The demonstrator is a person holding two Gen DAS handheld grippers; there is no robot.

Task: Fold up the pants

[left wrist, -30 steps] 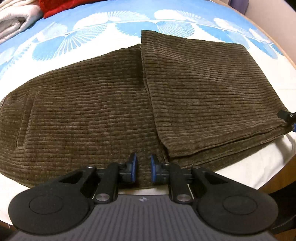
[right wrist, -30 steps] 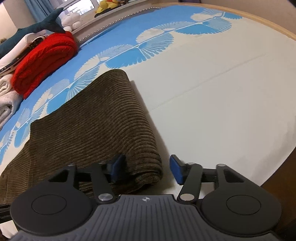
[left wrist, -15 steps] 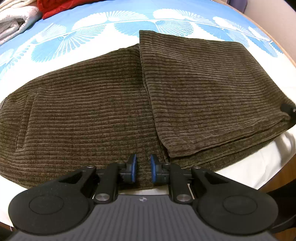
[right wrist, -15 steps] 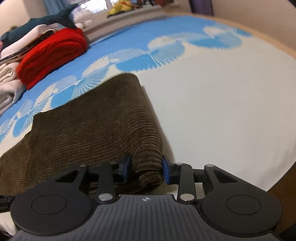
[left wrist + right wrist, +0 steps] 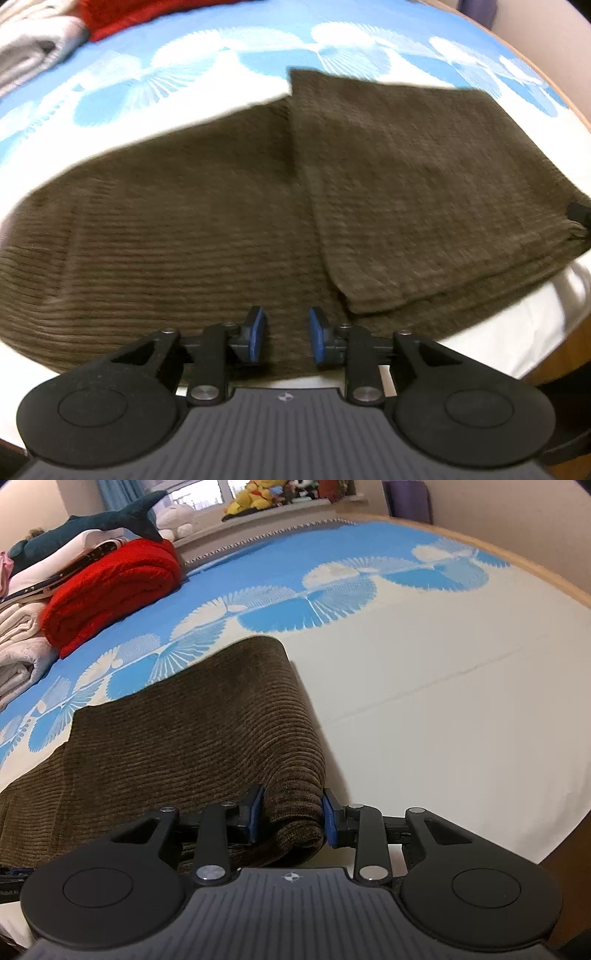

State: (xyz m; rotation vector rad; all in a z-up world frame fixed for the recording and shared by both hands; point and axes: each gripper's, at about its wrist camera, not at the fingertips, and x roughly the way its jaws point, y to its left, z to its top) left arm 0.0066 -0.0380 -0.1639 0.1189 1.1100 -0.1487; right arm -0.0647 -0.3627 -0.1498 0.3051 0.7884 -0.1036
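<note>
- The brown corduroy pants (image 5: 221, 229) are spread on the bed sheet (image 5: 461, 709), one part folded over the right half.
- The rounded fold at the pants' right end is clamped between the right gripper's (image 5: 291, 818) pads.
- The left gripper (image 5: 284, 339) has just been opening; its pads are seen apart above the near edge of the cloth, nothing gripped.
- A red blanket (image 5: 114, 590) is seen well behind.
</note>
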